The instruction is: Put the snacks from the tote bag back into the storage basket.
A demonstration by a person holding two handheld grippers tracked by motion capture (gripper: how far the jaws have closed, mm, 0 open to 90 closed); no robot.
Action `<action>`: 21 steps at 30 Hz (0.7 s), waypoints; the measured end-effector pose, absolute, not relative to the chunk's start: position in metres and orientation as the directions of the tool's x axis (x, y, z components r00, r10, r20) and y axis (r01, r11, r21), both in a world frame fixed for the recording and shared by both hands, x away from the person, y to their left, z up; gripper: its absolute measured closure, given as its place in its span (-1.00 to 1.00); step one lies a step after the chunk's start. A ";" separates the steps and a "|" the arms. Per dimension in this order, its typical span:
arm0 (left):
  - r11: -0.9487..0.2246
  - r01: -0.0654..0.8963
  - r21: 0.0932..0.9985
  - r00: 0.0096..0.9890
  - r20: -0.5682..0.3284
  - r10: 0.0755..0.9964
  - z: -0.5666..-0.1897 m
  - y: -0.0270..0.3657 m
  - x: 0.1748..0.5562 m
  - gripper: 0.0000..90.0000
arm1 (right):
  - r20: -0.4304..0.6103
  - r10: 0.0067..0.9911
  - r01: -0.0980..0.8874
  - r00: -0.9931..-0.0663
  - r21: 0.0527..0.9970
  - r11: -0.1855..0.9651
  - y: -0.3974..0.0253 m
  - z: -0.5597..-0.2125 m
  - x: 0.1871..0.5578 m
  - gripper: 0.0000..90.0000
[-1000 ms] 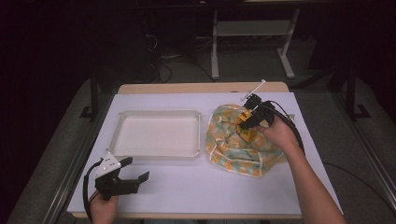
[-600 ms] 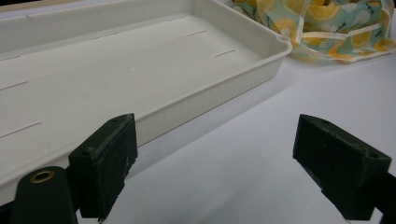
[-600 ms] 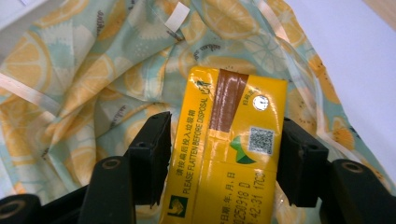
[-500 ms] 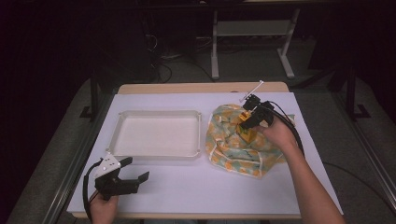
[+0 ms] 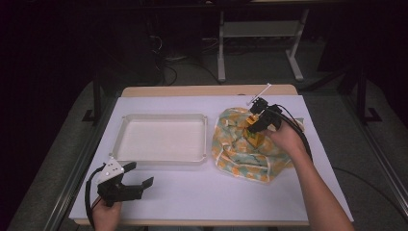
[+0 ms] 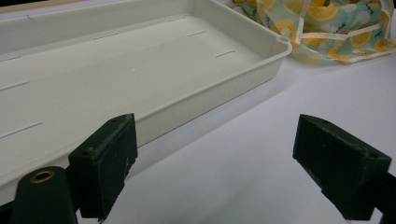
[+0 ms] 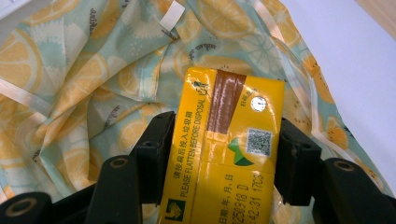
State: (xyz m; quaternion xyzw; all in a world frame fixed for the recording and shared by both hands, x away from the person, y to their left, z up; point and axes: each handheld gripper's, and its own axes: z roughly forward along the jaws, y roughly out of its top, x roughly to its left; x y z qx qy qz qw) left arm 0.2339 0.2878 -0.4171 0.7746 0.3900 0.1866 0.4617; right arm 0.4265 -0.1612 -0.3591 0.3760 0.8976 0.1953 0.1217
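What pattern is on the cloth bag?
Pale green cloth bag with orange and lemon slices; the right gripper view shows it best.

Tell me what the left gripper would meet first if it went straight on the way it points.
Probably the white tray: the open left gripper faces its near wall, with bare table between. Depth is unclear; it could slip past the corner.

Yellow carton [image 7: 229, 144]: glossy coated card, sealed with a shiny brown tape strip. Lemon-print bag [image 5: 240, 144]: soft, matt, crumpled cloth. Tray [image 6: 140, 70]: smooth cream plastic, satin sheen. Surface [image 5: 231, 192]: matt white sheet; bare wood edge at 12 o'clock. Right hand-held gripper [image 7: 224, 163]: matt black, slightly rough jaws.
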 end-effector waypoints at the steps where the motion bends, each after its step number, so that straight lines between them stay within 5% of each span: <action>1: -0.270 0.432 0.860 0.626 -0.071 0.776 -0.417 0.288 0.234 -0.70 | -0.072 0.723 0.627 -0.688 0.442 0.641 -0.161 -0.359 0.427 0.01; 21: -0.267 0.431 0.862 0.625 -0.072 0.777 -0.417 0.288 0.234 -0.70 | -0.083 0.712 0.615 -0.697 0.442 0.653 -0.161 -0.358 0.426 0.06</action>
